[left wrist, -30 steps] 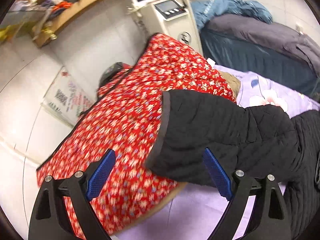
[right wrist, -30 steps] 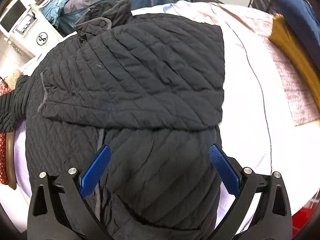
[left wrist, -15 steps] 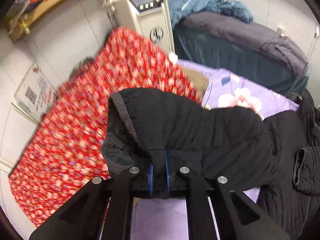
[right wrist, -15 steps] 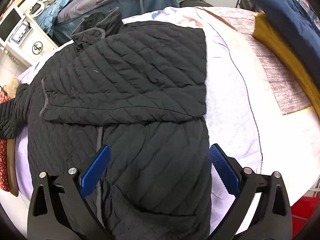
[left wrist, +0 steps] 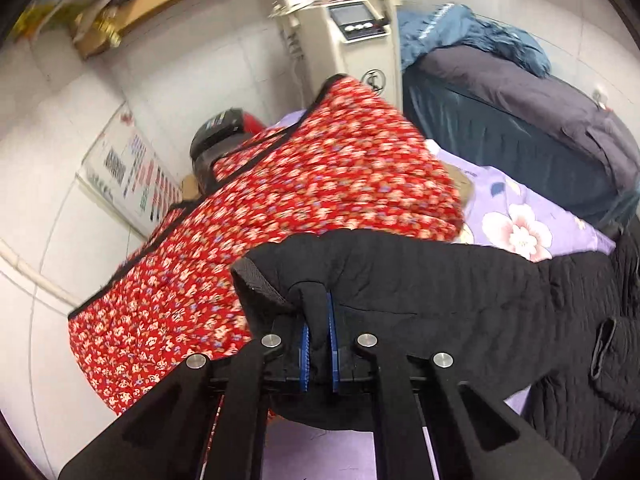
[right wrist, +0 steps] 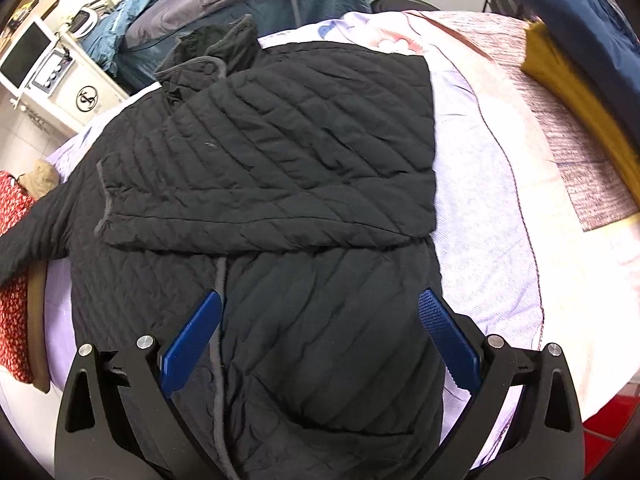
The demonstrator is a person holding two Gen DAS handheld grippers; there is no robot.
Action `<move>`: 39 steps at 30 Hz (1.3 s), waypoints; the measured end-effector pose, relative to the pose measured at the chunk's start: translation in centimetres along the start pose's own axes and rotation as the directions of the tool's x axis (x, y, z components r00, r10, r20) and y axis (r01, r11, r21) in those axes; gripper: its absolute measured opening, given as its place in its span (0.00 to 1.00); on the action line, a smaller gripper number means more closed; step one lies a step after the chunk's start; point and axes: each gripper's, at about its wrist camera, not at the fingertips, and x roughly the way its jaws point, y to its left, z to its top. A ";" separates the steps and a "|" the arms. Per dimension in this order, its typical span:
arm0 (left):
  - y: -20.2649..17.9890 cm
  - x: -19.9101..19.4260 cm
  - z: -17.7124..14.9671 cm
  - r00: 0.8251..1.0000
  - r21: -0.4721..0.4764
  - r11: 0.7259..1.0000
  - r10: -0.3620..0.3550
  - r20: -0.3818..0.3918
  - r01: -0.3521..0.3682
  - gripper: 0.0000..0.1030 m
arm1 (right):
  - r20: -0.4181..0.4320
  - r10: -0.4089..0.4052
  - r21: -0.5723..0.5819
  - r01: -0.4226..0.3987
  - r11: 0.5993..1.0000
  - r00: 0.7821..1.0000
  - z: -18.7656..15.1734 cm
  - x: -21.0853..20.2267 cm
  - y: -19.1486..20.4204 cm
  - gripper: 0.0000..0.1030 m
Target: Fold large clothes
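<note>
A black quilted jacket (right wrist: 280, 184) lies spread on a lilac floral sheet (right wrist: 480, 216), one sleeve folded across its chest. Its other sleeve (left wrist: 420, 280) stretches out to the left, and my left gripper (left wrist: 318, 320) is shut on its cuff end, which is lifted off the sheet. In the right wrist view that sleeve (right wrist: 28, 232) runs off the jacket's left side. My right gripper (right wrist: 320, 336) is open and empty, hovering over the jacket's lower half with the blue pads wide apart.
A red floral quilt (left wrist: 280, 208) hangs just left of the held sleeve. A white machine with a screen (left wrist: 352, 32) stands behind it. Dark bedding (left wrist: 520, 120) is piled at the back. Folded yellow (right wrist: 576, 80) and navy cloth (right wrist: 580, 12) lie at the right.
My left gripper closed on the sleeve cuff and has lifted it slightly. My right gripper stayed open and drew back a little from the jacket.
</note>
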 end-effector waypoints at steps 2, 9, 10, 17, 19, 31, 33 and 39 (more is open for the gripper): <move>-1.6 -1.7 0.1 0.998 0.007 0.999 -0.053 0.030 0.053 0.07 | 0.002 0.007 -0.002 -0.007 1.000 1.000 0.1 0.0 0.0 0.95; -15.1 -9.5 2.5 0.937 0.152 0.941 -0.323 0.132 0.303 0.07 | 0.003 0.023 0.023 -0.023 0.999 1.000 0.0 -0.1 -0.8 0.95; -17.4 -10.6 2.5 0.917 0.173 0.921 -0.374 0.135 0.350 0.07 | 0.004 0.027 0.028 -0.027 0.999 1.000 0.0 -0.2 -1.0 0.95; -35.5 -15.5 -2.5 0.790 0.373 0.735 -0.613 0.009 0.566 0.07 | 0.021 0.016 0.090 -0.018 0.996 1.000 -0.4 -1.2 -3.7 0.95; -39.1 -15.9 -4.3 0.772 0.411 0.696 -0.635 -0.032 0.590 0.07 | 0.020 0.015 0.115 -0.017 0.993 1.000 -0.7 -1.4 -4.6 0.95; -49.7 -12.3 -11.5 0.736 0.403 0.617 -0.598 -0.317 0.676 0.43 | -0.011 0.031 0.183 -0.028 0.983 0.999 -1.8 -0.8 -6.9 0.95; -49.7 -12.8 -11.9 0.710 0.382 0.599 -0.621 -0.333 0.703 0.68 | -0.011 0.038 0.169 -0.035 0.985 0.999 -1.5 -0.7 -6.4 0.95; -48.1 -16.2 -13.1 0.634 0.363 0.528 -0.710 -0.307 0.768 0.89 | 0.005 0.073 0.122 -0.073 0.990 0.997 0.4 -0.6 -4.5 0.95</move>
